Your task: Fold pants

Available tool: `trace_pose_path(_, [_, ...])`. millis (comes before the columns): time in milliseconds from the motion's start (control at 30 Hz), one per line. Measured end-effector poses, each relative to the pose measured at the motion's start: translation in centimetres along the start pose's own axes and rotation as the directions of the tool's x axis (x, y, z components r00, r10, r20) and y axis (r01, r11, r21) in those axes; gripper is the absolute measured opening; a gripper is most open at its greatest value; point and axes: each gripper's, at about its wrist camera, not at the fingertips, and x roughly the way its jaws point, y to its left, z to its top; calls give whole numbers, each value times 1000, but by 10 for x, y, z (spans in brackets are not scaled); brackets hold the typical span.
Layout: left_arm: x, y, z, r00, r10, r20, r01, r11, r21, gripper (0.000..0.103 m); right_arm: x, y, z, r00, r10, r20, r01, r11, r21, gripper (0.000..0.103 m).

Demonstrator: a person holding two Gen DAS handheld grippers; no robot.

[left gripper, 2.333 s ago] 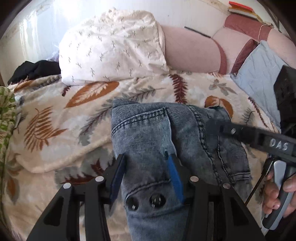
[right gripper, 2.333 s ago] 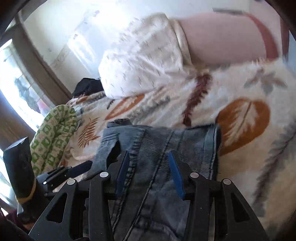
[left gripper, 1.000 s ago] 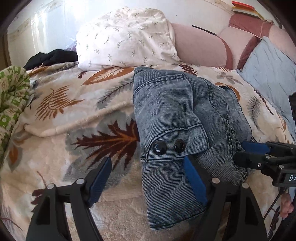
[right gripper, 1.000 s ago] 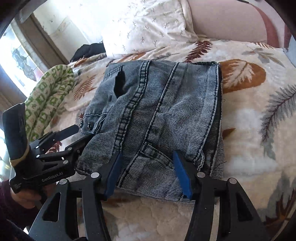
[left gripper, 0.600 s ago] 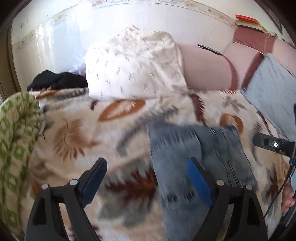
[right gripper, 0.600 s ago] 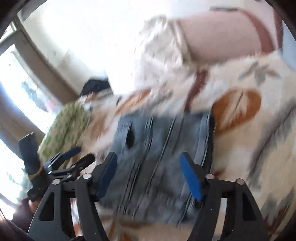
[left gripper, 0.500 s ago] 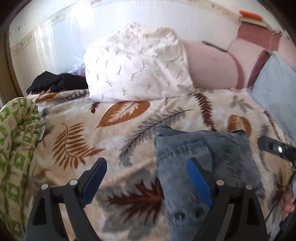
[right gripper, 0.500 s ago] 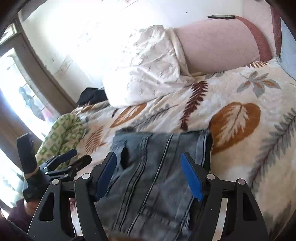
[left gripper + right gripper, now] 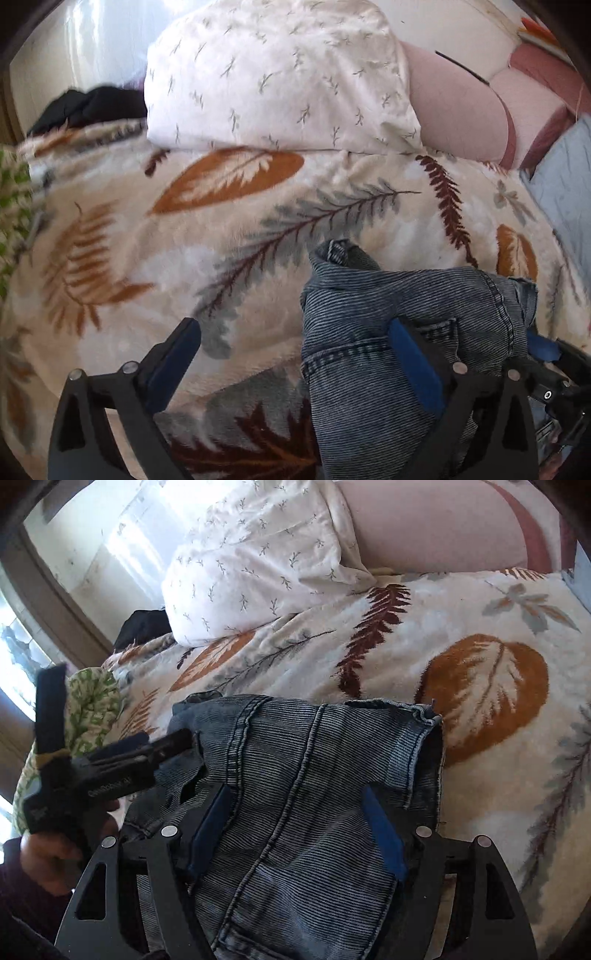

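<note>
The folded blue-grey denim pants (image 9: 406, 332) lie on the leaf-print blanket (image 9: 184, 240); they also fill the lower middle of the right wrist view (image 9: 314, 775). My left gripper (image 9: 295, 354) is open and low at the pants' left edge, its right finger over the denim and its left finger over the blanket. My right gripper (image 9: 299, 819) is open, its fingers on either side of the folded bundle. The left gripper also shows at the left of the right wrist view (image 9: 162, 746), and the right gripper's blue tip shows at the right edge of the left wrist view (image 9: 543, 347).
A white patterned pillow (image 9: 277, 74) and a pink bolster (image 9: 458, 110) lie against the wall behind. A light blue pillow (image 9: 565, 177) is at the right, a green patterned cloth (image 9: 92, 701) and black clothes (image 9: 85, 107) at the left.
Both grippers pulled back off the pants, opened wider, then came down low and close again. The pants now lie as a compact folded bundle between them.
</note>
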Motion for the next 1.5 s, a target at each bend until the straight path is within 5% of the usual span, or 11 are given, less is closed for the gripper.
trace_pose_path(133, [-12,10,-1,999,-39,-10,39,998,-56,101,-5,-1,0,1000,11,-3,-11,1000,7,75])
trace_pose_path(333, [-75,8,-14,991,21,131,-25,999,28,100,-26,-8,12,997,65,38,-68,995,78,75])
trace_pose_path(833, [-188,-20,-48,959,112,259,-130,990,53,101,-91,40,-12,980,25,195,-7,996,-91,75])
trace_pose_path(1133, [-193,-25,-70,962,127,241,-144,988,54,101,-114,46,-41,981,26,190,-8,995,-95,75])
trace_pose_path(1500, [-154,-11,-92,977,157,141,-163,986,26,101,-108,38,-60,989,-5,145,19,995,-97,75])
